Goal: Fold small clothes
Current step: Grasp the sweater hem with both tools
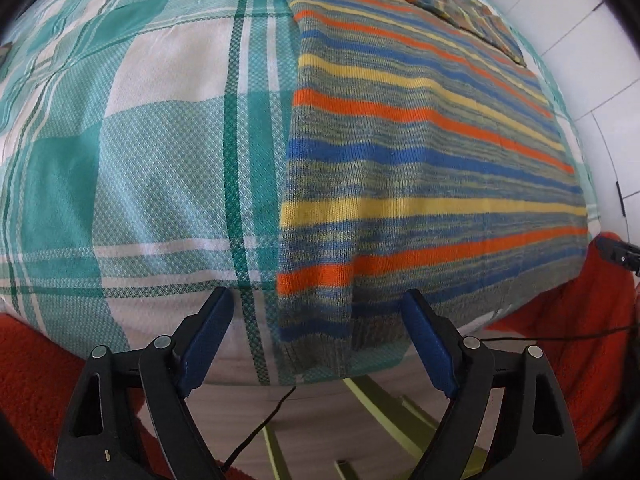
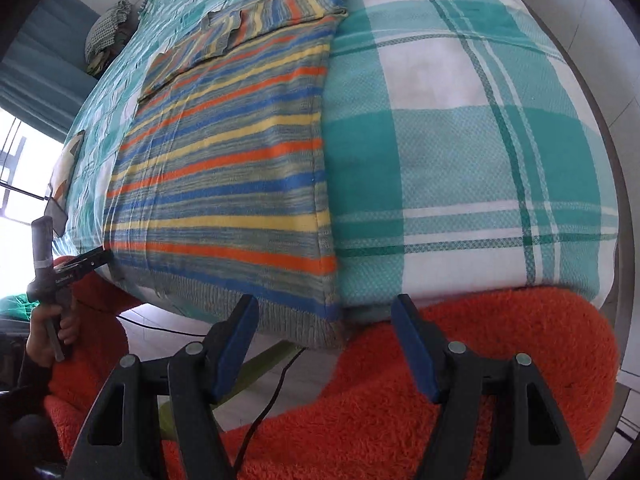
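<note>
Both tongs hang spread and empty over the near edge of the bed (image 2: 460,128): the left tongs (image 1: 316,316) at the sweater's (image 1: 420,152) left hem corner, the right tongs (image 2: 324,316) at its right one. The sweater lies flat, its long axis running from that hem toward the far edge, sleeves folded across the far end. Each hand looks equally near its own corner.

Sweater (image 2: 224,168) flat on bed (image 2: 460,160), hem at near edge, sleeves (image 2: 256,20) folded across its far end at 12 o'clock. Left gripper (image 1: 318,302) at hem's near corner, jaws apart, straddling sweater side edge. Right gripper (image 2: 326,308) at opposite hem corner. Rug (image 2: 460,360) on floor below bed edge, 6 o'clock. Pillow (image 2: 108,28) far, 10 o'clock in right wrist view.
</note>
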Demonstrator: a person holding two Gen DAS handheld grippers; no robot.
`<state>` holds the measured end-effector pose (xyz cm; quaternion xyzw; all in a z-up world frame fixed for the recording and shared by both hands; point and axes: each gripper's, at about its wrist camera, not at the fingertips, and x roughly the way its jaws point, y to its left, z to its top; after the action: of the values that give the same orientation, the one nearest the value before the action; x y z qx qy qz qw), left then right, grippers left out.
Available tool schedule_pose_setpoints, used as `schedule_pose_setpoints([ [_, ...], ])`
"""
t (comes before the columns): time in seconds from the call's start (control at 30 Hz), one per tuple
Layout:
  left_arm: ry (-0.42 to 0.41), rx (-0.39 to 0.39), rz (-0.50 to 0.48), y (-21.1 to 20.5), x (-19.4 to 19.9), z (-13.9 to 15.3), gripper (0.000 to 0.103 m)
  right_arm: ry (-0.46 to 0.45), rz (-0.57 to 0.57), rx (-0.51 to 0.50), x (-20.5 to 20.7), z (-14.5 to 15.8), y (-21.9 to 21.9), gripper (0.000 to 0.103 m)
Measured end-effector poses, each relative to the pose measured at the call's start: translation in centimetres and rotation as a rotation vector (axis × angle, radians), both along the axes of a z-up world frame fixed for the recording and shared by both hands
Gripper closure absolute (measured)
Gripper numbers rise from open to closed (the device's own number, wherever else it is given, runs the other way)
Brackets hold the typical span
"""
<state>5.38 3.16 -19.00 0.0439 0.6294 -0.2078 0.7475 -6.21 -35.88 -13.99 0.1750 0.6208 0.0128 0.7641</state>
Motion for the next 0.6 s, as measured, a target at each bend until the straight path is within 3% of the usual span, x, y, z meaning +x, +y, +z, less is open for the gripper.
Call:
schedule_pose_setpoints([
  [0.07, 0.01, 0.051, -0.028, -0.7, -0.5, -0.5, 0.022, 0.055, 0.065, -0.001, 0.9, -1.3, 1.2, 0.034],
  [0.1, 0.008, 0.079, -0.037, -0.9, -0.7, -0.6, 0.034, 0.111, 0.094, 0.003, 1.4, -2.4, 1.7, 0.034],
  [0.13, 0.007, 0.1, -0.041, -0.9, -0.9, -0.6, 0.056, 0.157, 0.112, -0.006, 1.9, -3.4, 2.1, 0.035],
  [0.17, 0.022, 0.093, -0.038, -0.8, -1.1, -0.6, 0.071, 0.186, 0.13, -0.009, 2.2, -4.1, 2.3, 0.041],
  [0.2, 0.057, 0.061, -0.028, -0.4, -1.1, -0.7, 0.097, 0.21, 0.157, 0.004, 2.4, -4.6, 2.6, 0.051],
  [0.23, 0.074, 0.032, -0.008, 0.0, -1.1, -0.6, 0.098, 0.219, 0.179, 0.02, 2.6, -4.7, 2.8, 0.085],
  [0.27, 0.075, 0.013, 0.004, 0.4, -1.2, -0.3, 0.098, 0.21, 0.183, 0.028, 2.6, -4.5, 2.8, 0.097],
  [0.37, 0.078, -0.098, 0.039, 1.3, -1.1, 1.6, 0.099, 0.162, 0.151, 0.061, 2.2, -2.6, 1.9, 0.097],
  [0.43, 0.056, -0.205, 0.054, 1.7, -0.7, 3.8, 0.099, 0.108, 0.095, 0.152, 2.0, -1.1, 0.9, 0.097],
  [0.6, -0.069, -0.433, 0.107, 2.2, 4.4, 9.6, 0.099, -0.139, -0.054, 0.359, 3.3, 3.5, -2.3, 0.097],
])
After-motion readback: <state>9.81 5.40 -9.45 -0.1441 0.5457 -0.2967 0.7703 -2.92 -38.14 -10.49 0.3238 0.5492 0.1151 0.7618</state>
